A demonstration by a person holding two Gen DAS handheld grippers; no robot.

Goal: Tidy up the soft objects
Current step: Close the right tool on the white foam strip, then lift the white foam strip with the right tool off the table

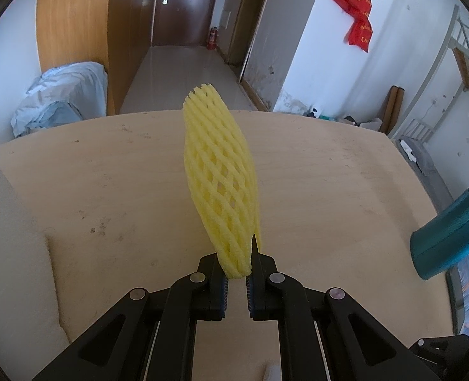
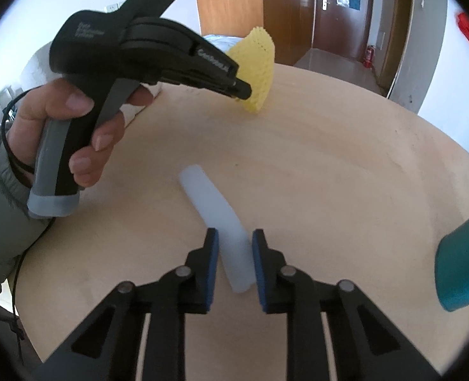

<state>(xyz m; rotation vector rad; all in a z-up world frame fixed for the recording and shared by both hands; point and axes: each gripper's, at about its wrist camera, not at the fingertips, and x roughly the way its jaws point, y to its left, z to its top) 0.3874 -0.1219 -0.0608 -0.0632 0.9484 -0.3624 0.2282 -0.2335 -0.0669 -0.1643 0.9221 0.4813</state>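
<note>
My left gripper (image 1: pixel 237 266) is shut on the near end of a yellow foam net sleeve (image 1: pixel 221 171) and holds it above the round wooden table (image 1: pixel 107 190). The sleeve stands up away from the fingers. In the right wrist view the left gripper (image 2: pixel 241 90) and the yellow sleeve (image 2: pixel 256 63) are at the far side of the table. My right gripper (image 2: pixel 234 247) straddles the near end of a white foam strip (image 2: pixel 212 203) that lies on the table; its pads are close to the strip, and contact is unclear.
A teal cup (image 1: pixel 450 231) lies tilted at the table's right edge, also in the right wrist view (image 2: pixel 463 260). White cloth (image 2: pixel 40 63) sits at the left edge. Beyond the table are a corridor door (image 1: pixel 183 3), a bunk bed frame (image 1: pixel 457 73) and a red bag (image 1: pixel 355 9).
</note>
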